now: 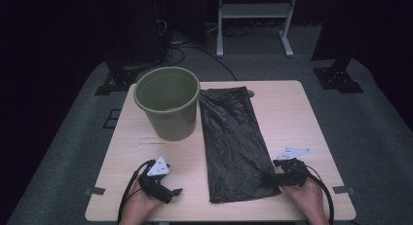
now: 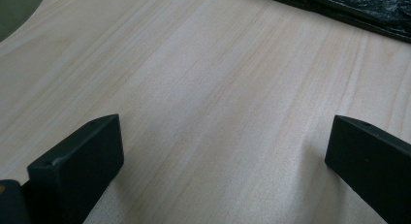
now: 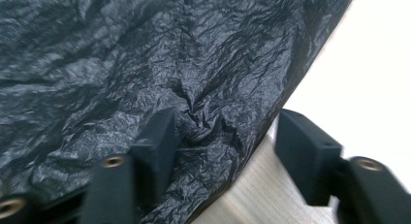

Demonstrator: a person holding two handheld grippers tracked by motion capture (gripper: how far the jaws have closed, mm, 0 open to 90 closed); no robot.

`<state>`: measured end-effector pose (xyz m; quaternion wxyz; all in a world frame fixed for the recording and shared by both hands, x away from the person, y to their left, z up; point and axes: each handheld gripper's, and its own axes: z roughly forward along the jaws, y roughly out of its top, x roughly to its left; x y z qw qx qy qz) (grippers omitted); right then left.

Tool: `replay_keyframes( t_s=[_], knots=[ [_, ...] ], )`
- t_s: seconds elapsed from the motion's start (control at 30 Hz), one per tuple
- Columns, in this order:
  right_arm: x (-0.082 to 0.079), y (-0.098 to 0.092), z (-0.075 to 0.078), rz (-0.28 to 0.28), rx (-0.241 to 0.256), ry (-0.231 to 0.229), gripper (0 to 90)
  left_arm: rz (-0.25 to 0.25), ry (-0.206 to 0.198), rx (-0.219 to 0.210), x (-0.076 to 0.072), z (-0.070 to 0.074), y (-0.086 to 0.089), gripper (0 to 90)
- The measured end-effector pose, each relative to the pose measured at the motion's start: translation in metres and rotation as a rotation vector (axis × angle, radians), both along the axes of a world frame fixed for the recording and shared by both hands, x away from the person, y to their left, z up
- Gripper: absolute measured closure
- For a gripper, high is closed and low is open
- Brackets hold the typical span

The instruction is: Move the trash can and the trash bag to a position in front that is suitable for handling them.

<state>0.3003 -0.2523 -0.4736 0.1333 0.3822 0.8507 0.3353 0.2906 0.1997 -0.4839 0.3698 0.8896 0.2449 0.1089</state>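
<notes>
Right claw (image 3: pixel 220 136) open, straddling black bag (image 3: pixel 145 54) edge; left claw (image 2: pixel 223 156) open, well apart.

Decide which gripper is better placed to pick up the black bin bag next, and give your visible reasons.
Right. The right gripper has its open jaws straddling the black bin bag's near edge, one jaw pressing on the plastic. The left gripper is open over bare table, apart from the bag.

Light wooden table (image 1: pixel 292 118) on a grey carpeted floor (image 1: pixel 370 113). Directly on the tabletop: an upright green bucket (image 1: pixel 168 108) at the far left, and just beside it a flat, crinkled black plastic bag (image 1: pixel 234 142) stretching from the far edge toward the near edge.
</notes>
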Motion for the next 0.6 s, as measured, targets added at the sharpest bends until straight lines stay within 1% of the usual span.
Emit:
replay_keyframes(
  t_s=[0.03, 0.07, 0.13, 0.2, 0.23, 0.27, 0.3, 0.33, 0.37, 0.4, 0.5, 0.6],
  knots=[
    [-0.0006, 0.0010, -0.0002, -0.004, -0.006, -0.012, 45.0, 0.000, 0.000, 0.000, 0.0000, 0.0000, 0.0000, 0.0],
    [-0.0011, 0.0013, 0.0003, -0.003, -0.008, -0.014, 50.5, 0.000, 0.000, 0.000, 0.0000, 0.0000, 0.0000, 0.0],
    [-0.0014, 0.0012, 0.0005, -0.003, -0.007, -0.018, 57.4, 0.000, 0.000, 0.001, 0.0000, 0.0000, 0.0000, 0.0],
    [-0.0024, 0.0013, 0.0007, 0.010, -0.003, -0.019, 67.3, 0.000, 0.000, 0.001, 0.0000, 0.0000, 0.0000, 0.0],
    [-0.0028, 0.0010, 0.0007, 0.014, 0.001, -0.019, 74.4, 0.000, 0.000, 0.000, 0.0000, 0.0000, 0.0000, 0.0],
    [-0.0028, 0.0010, 0.0007, 0.014, 0.001, -0.019, 74.4, 0.000, 0.000, 0.000, 0.0000, 0.0000, 0.0000, 0.0],
    [-0.0029, 0.0006, 0.0006, 0.015, 0.003, -0.018, 77.4, 0.000, 0.000, 0.000, 0.0000, 0.0000, 0.0000, 0.0],
    [-0.0027, -0.0011, 0.0005, 0.021, 0.014, -0.009, 86.6, 0.000, 0.000, 0.000, 0.0000, 0.0000, 0.0000, 0.0],
    [-0.0027, -0.0011, 0.0005, 0.021, 0.014, -0.009, 86.6, 0.000, 0.000, 0.001, 0.0000, 0.0000, 0.0000, 0.0],
    [-0.0031, -0.0015, 0.0001, 0.026, 0.023, -0.004, 89.1, 0.000, 0.000, 0.001, 0.0000, 0.0000, 0.0000, 0.0],
    [-0.0034, -0.0014, 0.0001, 0.029, 0.020, -0.007, 89.5, 0.000, 0.000, 0.000, 0.0000, 0.0000, 0.0000, 0.0],
    [-0.0036, -0.0037, 0.0005, 0.026, 0.026, 0.002, 89.4, 0.000, 0.000, 0.000, 0.0000, 0.0000, 0.0000, 0.0]
  ],
)
